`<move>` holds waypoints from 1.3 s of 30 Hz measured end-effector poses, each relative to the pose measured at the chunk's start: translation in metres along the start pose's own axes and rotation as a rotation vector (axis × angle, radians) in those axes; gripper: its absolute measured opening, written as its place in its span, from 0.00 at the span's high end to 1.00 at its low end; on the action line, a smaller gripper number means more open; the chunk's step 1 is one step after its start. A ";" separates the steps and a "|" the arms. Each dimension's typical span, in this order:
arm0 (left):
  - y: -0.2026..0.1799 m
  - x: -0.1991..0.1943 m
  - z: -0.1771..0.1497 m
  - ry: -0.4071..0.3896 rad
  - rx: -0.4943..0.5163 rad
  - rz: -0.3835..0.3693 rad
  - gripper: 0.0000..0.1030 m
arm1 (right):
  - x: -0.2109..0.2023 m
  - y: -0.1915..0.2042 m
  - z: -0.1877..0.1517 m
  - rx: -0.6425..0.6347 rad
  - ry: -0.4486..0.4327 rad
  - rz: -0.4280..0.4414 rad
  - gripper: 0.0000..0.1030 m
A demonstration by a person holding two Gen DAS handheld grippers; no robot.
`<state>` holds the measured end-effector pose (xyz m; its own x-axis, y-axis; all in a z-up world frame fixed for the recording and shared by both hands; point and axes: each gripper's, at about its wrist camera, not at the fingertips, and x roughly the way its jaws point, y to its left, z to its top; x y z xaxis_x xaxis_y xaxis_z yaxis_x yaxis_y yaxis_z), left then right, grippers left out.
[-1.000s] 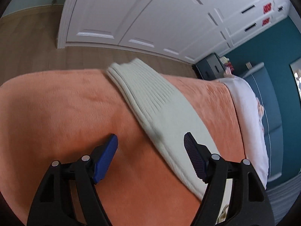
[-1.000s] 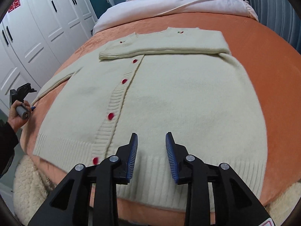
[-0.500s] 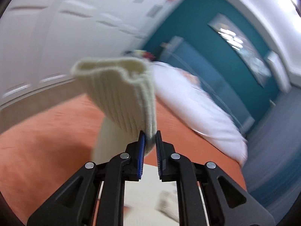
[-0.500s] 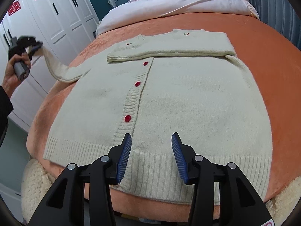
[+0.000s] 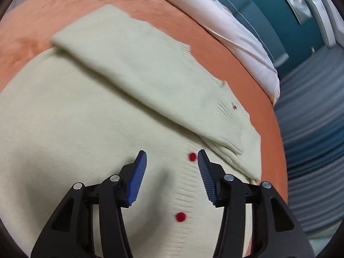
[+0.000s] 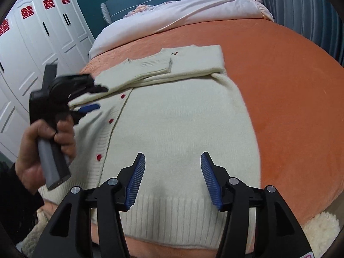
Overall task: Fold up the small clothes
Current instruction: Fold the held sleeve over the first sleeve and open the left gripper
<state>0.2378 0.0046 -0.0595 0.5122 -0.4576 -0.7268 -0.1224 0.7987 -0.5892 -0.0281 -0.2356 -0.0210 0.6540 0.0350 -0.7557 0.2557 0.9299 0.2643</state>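
- Left of frame in the right wrist view: hand (image 6: 43,148) wrapped round the grey handle of the left gripper (image 6: 94,99), jaws spread wide, holding nothing.
- Lower centre: right gripper (image 6: 172,178), jaws wide apart, nothing held.
- Spread flat on the orange bed (image 6: 290,90): cream cardigan (image 6: 172,129), both sleeves folded across its chest in the upper frame, hem below the right jaws, a red button (image 5: 192,156) between the left jaws.

Cream cardigan (image 6: 172,133) flat (sleeves folded across)

one cardigan (image 6: 172,129), two tongs, three red buttons on its front, one orange blanket (image 6: 290,86).
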 end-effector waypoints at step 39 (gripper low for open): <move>0.094 0.008 0.109 -0.143 -0.105 0.160 0.89 | 0.144 0.003 0.168 0.109 -0.118 0.033 0.93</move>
<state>0.3231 0.1185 -0.0826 0.5938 -0.2624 -0.7606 -0.2959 0.8079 -0.5097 0.1864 -0.2894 -0.0279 0.7408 0.0154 -0.6715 0.3044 0.8835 0.3561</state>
